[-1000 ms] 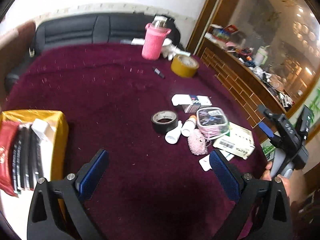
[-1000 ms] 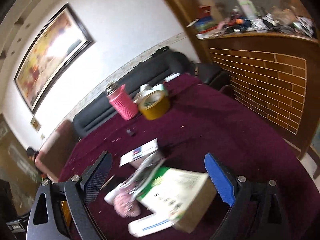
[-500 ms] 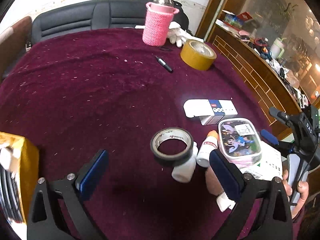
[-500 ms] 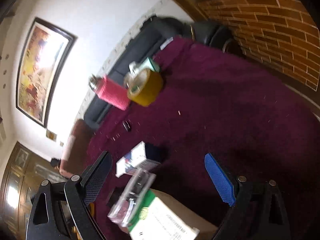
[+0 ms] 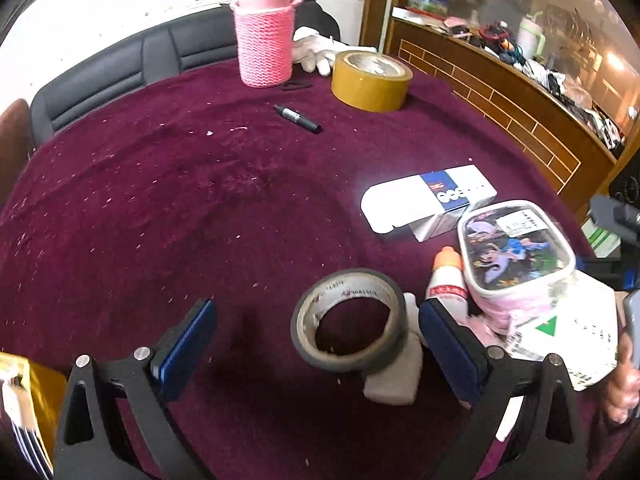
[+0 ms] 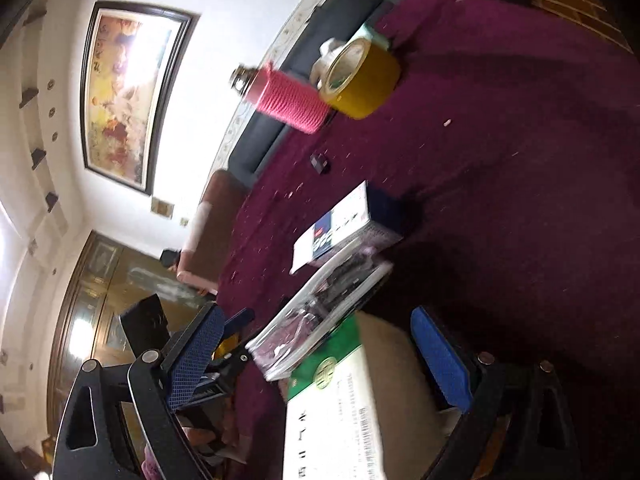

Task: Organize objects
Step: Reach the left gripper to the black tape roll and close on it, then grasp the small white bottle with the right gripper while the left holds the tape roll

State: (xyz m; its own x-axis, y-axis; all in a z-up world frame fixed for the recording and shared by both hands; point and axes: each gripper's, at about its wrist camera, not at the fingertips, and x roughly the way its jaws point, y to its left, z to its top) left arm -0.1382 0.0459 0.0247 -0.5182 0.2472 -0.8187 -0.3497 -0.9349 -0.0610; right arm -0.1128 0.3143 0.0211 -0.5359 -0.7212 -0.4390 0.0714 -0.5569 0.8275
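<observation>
Maroon cloth (image 5: 168,184), flecked with pale crumbs, is seen covering the table; a black sofa (image 5: 120,64) is set behind it. Left gripper (image 5: 316,344) is held wide open, empty, around the black tape roll (image 5: 347,324). Rightward, white bottles (image 5: 446,288), a picture-lidded box (image 5: 516,246) and a carton (image 5: 430,204) are clustered. Right gripper (image 6: 316,352) is spread, empty, over a green-white packet (image 6: 340,408).

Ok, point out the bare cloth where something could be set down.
Bare cloth lies left of the black marker and in front of the pink cup. It is crowded around the black tape roll, white box and lidded tub.
</observation>
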